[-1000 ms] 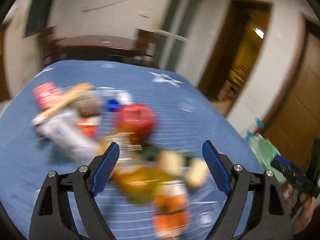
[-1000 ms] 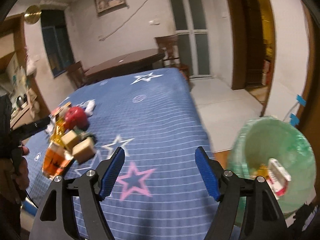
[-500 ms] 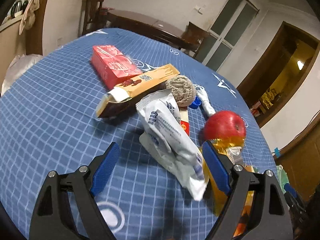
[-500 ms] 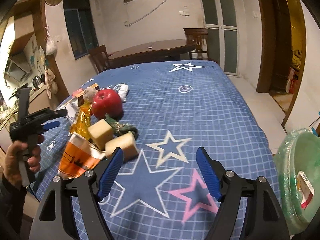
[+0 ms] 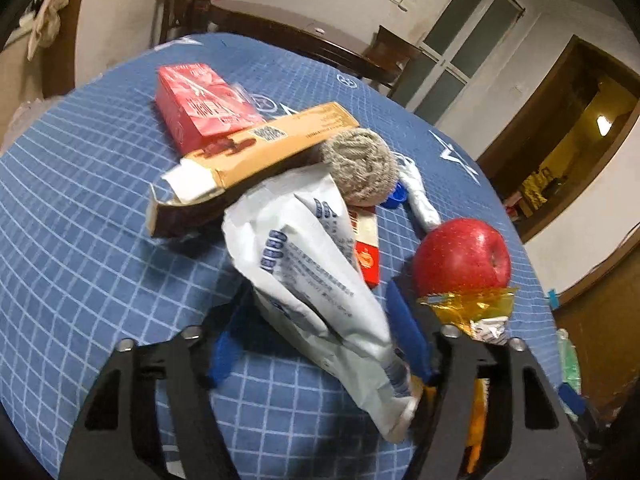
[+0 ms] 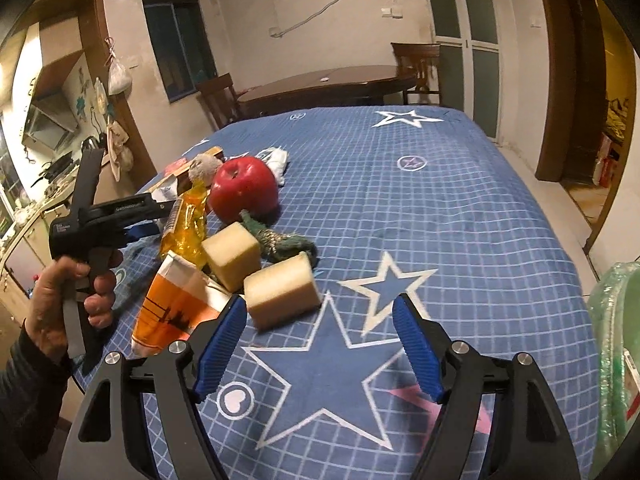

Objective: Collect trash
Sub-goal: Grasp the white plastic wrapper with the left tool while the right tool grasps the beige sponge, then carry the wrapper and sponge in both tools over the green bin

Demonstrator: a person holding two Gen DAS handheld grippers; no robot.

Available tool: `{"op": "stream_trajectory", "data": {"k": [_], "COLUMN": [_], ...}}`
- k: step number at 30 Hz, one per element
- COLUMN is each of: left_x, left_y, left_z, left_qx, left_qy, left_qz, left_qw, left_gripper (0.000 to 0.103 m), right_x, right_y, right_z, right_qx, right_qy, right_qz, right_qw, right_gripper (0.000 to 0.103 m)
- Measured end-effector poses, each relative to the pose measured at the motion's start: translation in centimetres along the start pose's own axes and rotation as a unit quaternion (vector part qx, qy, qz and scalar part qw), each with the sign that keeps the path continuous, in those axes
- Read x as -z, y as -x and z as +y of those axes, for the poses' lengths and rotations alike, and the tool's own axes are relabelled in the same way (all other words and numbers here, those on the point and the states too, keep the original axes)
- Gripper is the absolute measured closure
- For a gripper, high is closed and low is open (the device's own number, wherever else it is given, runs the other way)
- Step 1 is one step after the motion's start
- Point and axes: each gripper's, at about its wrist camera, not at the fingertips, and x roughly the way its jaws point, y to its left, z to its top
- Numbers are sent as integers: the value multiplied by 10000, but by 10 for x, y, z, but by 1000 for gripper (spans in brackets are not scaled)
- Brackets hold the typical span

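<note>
A pile of trash lies on the blue star-patterned tablecloth (image 5: 80, 240). My left gripper (image 5: 316, 332) is open, its fingers on either side of a white snack wrapper (image 5: 308, 276); I cannot tell if they touch it. Behind it lie a tan carton (image 5: 256, 148), a red box (image 5: 200, 100), a scouring ball (image 5: 360, 166) and a red apple (image 5: 460, 256). My right gripper (image 6: 316, 344) is open and empty over the cloth, just short of two beige sponge blocks (image 6: 280, 292). An orange packet (image 6: 172, 308) lies to its left.
A green-lined trash bin (image 6: 616, 344) stands off the table's right edge, with a wrapper inside. A yellow wrapper (image 6: 188, 224) and a green scrubber (image 6: 280, 240) lie by the apple (image 6: 244, 190). A dark dining table and chairs (image 6: 328, 84) stand behind.
My left gripper has moved forward so the white wrapper now sits between its fingers, which have narrowed. My right gripper has moved closer to the sponge blocks.
</note>
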Motion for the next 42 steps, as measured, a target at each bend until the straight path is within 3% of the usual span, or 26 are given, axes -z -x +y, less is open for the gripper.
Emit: {"op": "stream_trajectory", "data": {"k": [6, 17, 21, 26, 37, 42], "left_x": [7, 8, 7, 10, 9, 15], "left_y": [12, 40, 45, 57, 105, 126], "left_z": [2, 23, 21, 25, 16, 0], "left_qx": [21, 122, 108, 101, -148, -606], "left_qy": [-165, -228, -408, -521, -891, -1309], "left_qz": [-3, -82, -126, -216, -820, -1279], "left_qw": [9999, 9996, 9990, 9984, 9925, 9813], "left_gripper": [56, 63, 65, 67, 69, 69], "right_x": [-7, -17, -13, -11, -9, -1], "right_y": [-30, -69, -68, -55, -8, 8], "right_z": [19, 42, 44, 47, 62, 72], "right_qx": [-195, 164, 255, 361, 541, 526], "right_qy": [410, 898, 881, 793, 697, 659], "right_qz": [420, 774, 698, 412, -338, -549], "right_qw": [9981, 9928, 9933, 9953, 9955, 9949], "right_gripper": [27, 30, 52, 54, 54, 54]}}
